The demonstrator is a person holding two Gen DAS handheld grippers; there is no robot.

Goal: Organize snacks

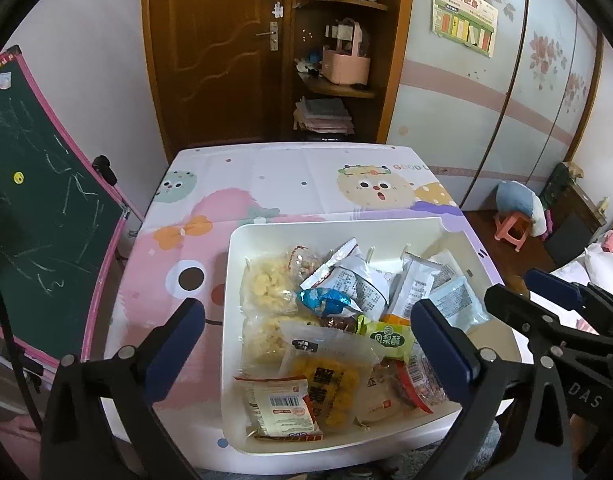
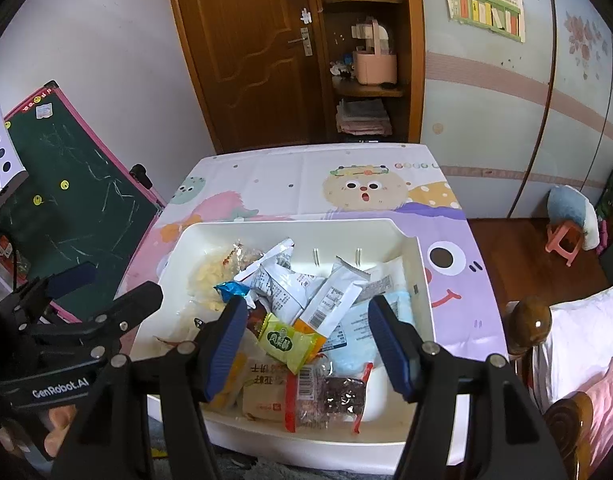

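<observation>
While the small green crinkly snack packet (image 2: pixel 287 341) lies slanted in the white plastic bin (image 2: pixel 420 280) at lower middle, the right gripper (image 2: pixel 306 346) hovers nearest, half-open and empty; the left gripper (image 1: pixel 306 344) gapes wide.

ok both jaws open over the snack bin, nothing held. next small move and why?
Probably lower the right gripper onto the green packet. It lies on top of the pile in the white bin, almost between the open jaws, unpinned. The left gripper is wide open with nothing in it; keep it clear.
</observation>
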